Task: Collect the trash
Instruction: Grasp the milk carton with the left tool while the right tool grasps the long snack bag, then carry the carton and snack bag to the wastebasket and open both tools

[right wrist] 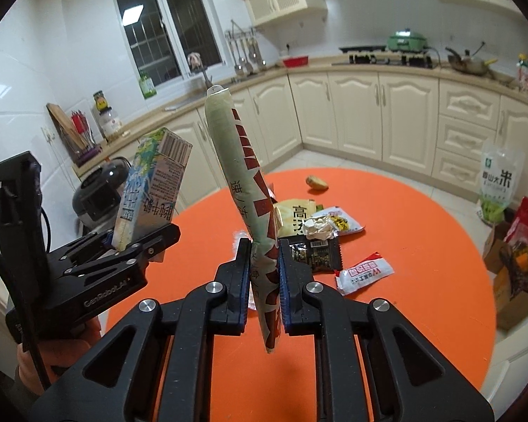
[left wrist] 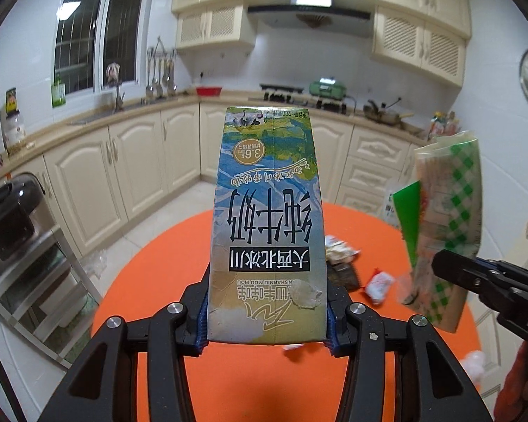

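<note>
My left gripper point(left wrist: 267, 330) clamps carton point(left wrist: 269, 221) base, stiff, light; right gripper point(right wrist: 264, 277) pinches limp wrapper point(right wrist: 250, 190) low, above table point(right wrist: 404, 232).

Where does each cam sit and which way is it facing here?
Left wrist: on the left tool, looking along its fingers at the held milk carton, orange table and kitchen cabinets; right tool at the right edge.
Right wrist: on the right tool, looking past its held snack bag at the wrappers; left tool at left.
Shared: both tools, carton, bag, table.
</note>
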### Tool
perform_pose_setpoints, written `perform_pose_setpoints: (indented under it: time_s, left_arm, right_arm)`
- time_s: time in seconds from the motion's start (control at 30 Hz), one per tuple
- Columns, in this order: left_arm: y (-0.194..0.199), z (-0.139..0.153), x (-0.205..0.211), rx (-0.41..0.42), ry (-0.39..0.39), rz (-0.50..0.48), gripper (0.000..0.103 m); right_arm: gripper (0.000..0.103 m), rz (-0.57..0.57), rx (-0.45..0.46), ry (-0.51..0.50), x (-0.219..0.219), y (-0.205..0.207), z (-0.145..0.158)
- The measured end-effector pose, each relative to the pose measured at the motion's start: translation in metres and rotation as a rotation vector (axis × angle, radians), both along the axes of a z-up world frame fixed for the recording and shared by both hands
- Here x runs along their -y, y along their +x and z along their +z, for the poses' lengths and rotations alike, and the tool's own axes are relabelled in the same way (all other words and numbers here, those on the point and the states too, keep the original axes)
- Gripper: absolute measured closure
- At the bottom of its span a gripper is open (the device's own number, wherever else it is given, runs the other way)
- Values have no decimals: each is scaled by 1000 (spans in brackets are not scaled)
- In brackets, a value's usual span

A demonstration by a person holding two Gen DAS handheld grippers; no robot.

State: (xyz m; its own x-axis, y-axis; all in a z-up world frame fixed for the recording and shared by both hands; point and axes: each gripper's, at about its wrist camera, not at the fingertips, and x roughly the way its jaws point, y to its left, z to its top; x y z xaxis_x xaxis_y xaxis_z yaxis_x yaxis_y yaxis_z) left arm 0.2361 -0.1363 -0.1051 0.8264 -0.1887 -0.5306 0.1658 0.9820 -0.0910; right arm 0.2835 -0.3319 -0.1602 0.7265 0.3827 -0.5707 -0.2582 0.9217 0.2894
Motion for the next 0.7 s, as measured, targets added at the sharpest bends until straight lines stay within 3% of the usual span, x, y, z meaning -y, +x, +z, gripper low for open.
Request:
perform_pose_setpoints:
  time_s: [0.37, 0.7]
  left_arm:
    - [-126, 10, 33, 137, -3, -95, 59]
    - [-175, -3, 87, 168, -22, -247, 59]
  right_arm:
    - [90, -80, 114, 48, 57, -72, 39]
    - [90, -230, 177, 65, 146, -139, 57]
